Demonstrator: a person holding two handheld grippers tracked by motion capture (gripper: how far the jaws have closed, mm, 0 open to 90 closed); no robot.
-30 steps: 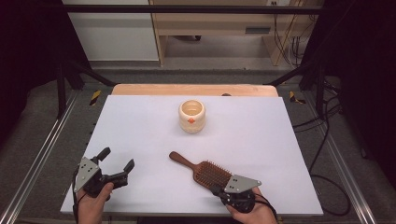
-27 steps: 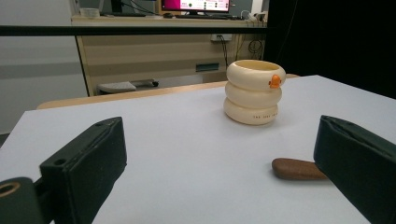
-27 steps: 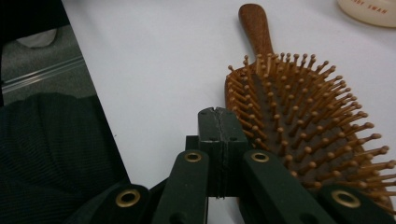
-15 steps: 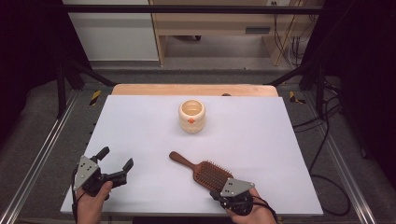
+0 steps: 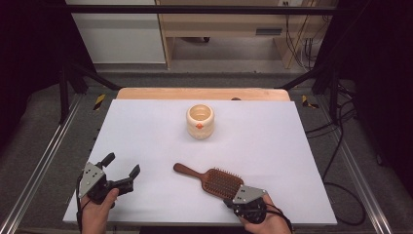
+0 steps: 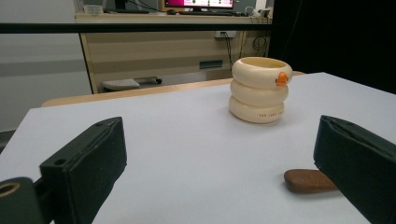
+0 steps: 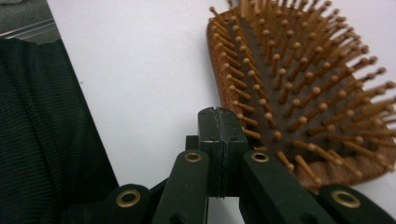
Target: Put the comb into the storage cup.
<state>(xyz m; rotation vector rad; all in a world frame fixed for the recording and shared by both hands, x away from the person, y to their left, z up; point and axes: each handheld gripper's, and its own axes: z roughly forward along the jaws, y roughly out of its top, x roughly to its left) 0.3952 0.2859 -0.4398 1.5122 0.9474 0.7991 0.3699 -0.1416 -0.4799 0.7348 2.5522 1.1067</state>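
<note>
The hairbrush (image 5: 210, 178) lies bristles-up near the front of the white tabletop (image 5: 272, 131), handle toward the cup (image 5: 200, 121), so the right hand-held gripper (image 7: 222, 128), jaws pressed together, sits at its head, while the left hand-held gripper (image 5: 119, 169) waits spread apart.
</note>
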